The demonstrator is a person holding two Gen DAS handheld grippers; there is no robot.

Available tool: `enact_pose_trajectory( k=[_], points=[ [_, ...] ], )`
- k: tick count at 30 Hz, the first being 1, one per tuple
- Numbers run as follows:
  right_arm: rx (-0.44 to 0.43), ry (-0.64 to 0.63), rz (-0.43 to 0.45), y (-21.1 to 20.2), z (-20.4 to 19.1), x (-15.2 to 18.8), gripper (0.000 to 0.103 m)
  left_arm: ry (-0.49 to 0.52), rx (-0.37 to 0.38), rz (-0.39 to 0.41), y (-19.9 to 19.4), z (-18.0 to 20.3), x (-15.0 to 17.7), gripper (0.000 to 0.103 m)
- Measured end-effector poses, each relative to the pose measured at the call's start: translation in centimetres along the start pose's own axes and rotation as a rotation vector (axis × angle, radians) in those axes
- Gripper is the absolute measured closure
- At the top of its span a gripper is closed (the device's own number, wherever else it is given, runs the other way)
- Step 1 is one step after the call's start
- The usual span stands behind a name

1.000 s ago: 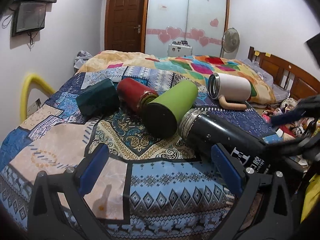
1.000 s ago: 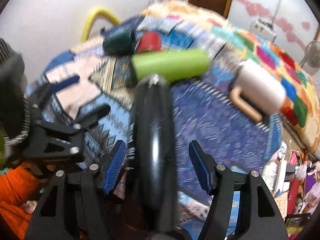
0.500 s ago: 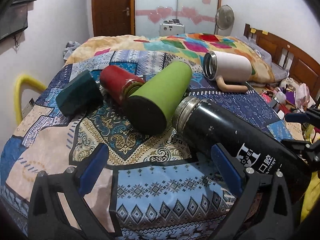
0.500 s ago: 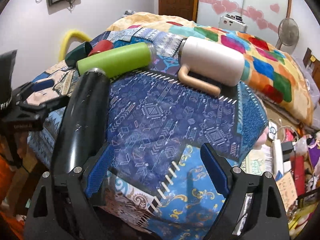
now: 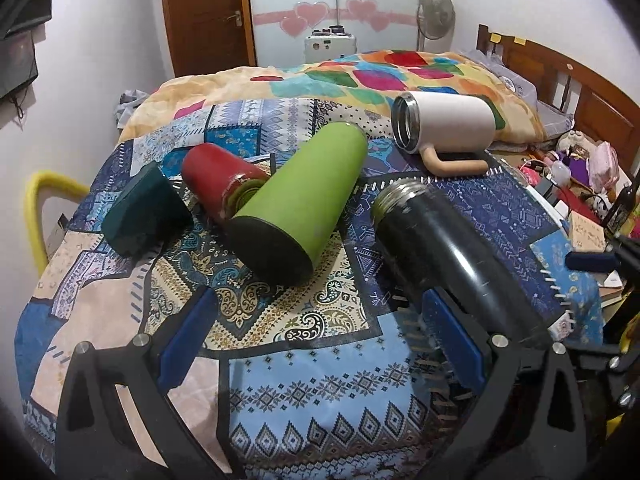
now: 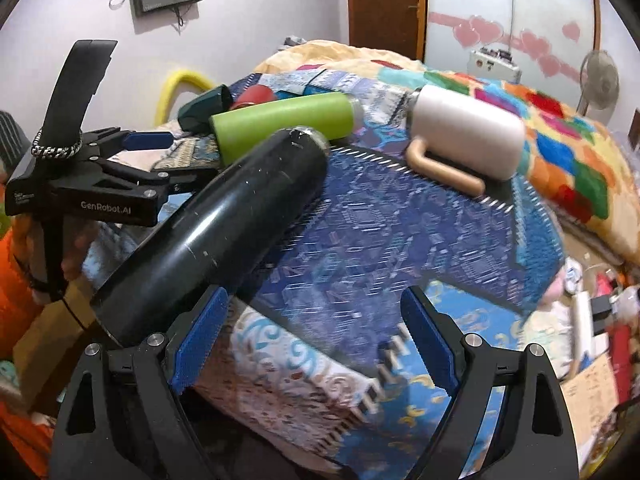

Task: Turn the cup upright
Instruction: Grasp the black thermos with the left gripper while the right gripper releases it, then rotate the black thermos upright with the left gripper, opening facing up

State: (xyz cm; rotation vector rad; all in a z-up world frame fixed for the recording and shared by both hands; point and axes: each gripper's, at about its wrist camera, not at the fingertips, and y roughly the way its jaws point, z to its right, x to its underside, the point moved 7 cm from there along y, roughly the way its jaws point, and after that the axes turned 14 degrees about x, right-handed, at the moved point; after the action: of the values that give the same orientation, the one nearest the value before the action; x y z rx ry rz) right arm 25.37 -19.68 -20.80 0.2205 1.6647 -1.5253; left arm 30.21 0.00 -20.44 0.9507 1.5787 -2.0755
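Observation:
Several cups lie on their sides on the patterned bedspread (image 5: 320, 380). A long black flask (image 5: 452, 256) lies nearest, open mouth pointing away. It also shows in the right wrist view (image 6: 216, 224), left of my right gripper. A green tumbler (image 5: 300, 204), a red cup (image 5: 218, 180), a dark green cup (image 5: 146, 212) and a white mug with a tan handle (image 5: 444, 128) lie farther back. My left gripper (image 5: 320, 344) is open and empty, its right finger beside the black flask. My right gripper (image 6: 316, 344) is open and empty, hovering at the bed's edge.
A colourful quilt (image 5: 380, 76) covers the far half of the bed. A wooden headboard (image 5: 568, 76) stands at the right. Clutter (image 5: 580, 168) fills the floor beside the bed. A yellow tube (image 5: 36, 216) arcs at the left wall. A fan (image 5: 434, 12) stands by the wardrobe.
The right gripper has let go of the black flask and drawn off to its right. The flask now lies on the bed. The left gripper has shifted its view slightly.

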Motion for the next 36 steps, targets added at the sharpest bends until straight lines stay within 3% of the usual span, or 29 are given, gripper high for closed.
enact_pose_trajectory(
  k=[5, 10, 12, 17, 25, 29, 36],
  points=[
    [0.053, 0.063, 0.047, -0.8, 1.6, -0.4, 0.016, -0.009, 0.066, -0.012, -1.0, 1.5, -0.9, 0.000],
    [0.080, 0.125, 0.068, -1.0, 2.8, -0.6, 0.016, 0.004, 0.082, -0.101, 0.8, 3.1, -1.5, 0.000],
    [0.092, 0.130, 0.080, -1.1, 3.1, -0.6, 0.016, -0.023, 0.100, -0.158, 2.0, 3.3, -1.1, 0.008],
    [0.098, 0.146, 0.110, -1.1, 3.6, -0.6, 0.016, -0.075, 0.150, -0.291, 4.5, 3.5, 0.0, 0.017],
    [0.101, 0.172, 0.132, -1.1, 4.6, -0.5, 0.016, -0.006, 0.152, -0.396, 6.2, 4.9, -0.1, 0.028],
    [0.130, 0.166, 0.152, -1.8, 5.2, -0.6, 0.016, -0.015, 0.155, -0.390, 5.8, 4.7, -0.5, 0.036],
    [0.147, 0.169, 0.191, -3.2, 5.6, -1.6, 0.016, 0.032, 0.154, -0.245, 1.1, 5.6, -2.3, 0.039]
  ],
)
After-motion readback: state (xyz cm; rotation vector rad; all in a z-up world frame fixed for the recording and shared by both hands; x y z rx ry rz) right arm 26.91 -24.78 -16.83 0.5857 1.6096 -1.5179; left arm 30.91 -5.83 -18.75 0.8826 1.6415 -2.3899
